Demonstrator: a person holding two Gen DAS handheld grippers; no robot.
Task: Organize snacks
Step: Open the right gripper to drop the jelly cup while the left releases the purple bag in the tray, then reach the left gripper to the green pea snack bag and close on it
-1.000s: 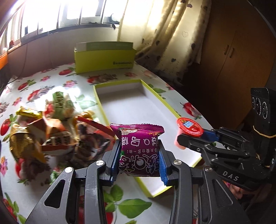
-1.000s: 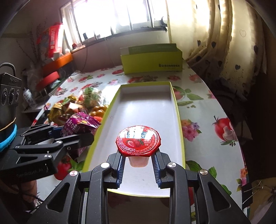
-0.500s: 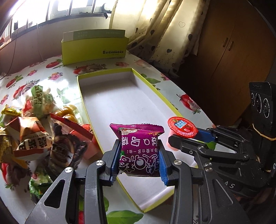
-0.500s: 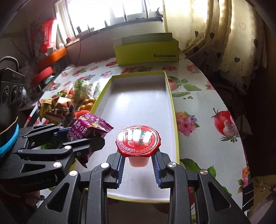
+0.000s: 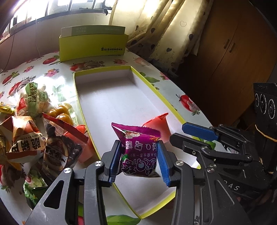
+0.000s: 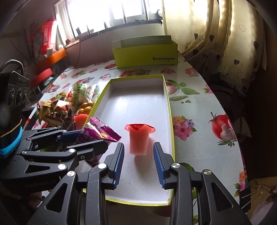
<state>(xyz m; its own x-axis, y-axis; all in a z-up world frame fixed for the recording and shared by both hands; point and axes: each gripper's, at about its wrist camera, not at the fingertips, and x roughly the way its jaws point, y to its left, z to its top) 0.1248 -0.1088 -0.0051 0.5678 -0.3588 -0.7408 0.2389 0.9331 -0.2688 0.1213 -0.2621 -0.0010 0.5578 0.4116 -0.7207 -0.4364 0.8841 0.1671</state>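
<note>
Jelly cup (image 6: 138, 141), light and slick, tips free mid-frame between your right gripper (image 6: 138, 162)'s opening jaws; your left gripper (image 5: 138, 161)'s jaws, also opening, flank the soft purple packet (image 5: 138, 152).

Daylight from the window (image 6: 112, 15) at upper left blows out to white glare; the right side falls dim, fisheye bends the edges, and the falling jelly cup (image 6: 138, 140) blurs

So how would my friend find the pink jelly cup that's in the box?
Find the long shallow box with the lime-green rim on the flowery tablecloth. The jelly cup sits near its close end, tipped, red lid facing away. It is the only snack lying inside; the rest are piled outside.
</note>
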